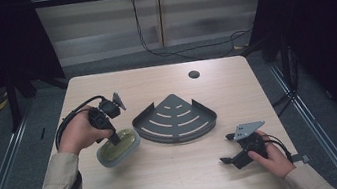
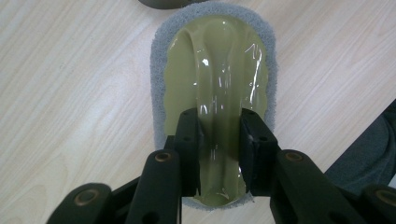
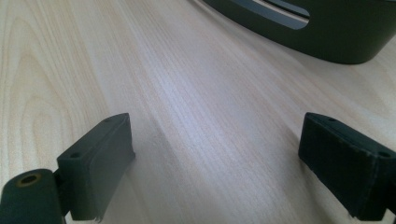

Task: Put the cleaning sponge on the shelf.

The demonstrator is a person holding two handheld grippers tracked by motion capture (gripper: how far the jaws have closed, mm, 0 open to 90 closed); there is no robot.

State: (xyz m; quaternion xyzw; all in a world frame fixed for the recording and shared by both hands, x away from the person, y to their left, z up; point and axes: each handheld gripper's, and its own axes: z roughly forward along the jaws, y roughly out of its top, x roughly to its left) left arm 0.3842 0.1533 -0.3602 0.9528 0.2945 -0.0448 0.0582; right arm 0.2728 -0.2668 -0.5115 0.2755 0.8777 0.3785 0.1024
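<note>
Your left gripper [image 2: 219, 154] pinched the scrubber's [image 2: 215, 84] slick, stiff ridge near the table's [image 1: 178, 174] left edge; right gripper [image 3: 224, 158] gaped empty.

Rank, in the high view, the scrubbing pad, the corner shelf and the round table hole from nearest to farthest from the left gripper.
1. Scrubbing pad: the left gripper is shut on its ridged handle, at the table's left.
2. Corner shelf: just right of the pad, mid-table.
3. Table hole: beyond the shelf, toward the far edge.
</note>
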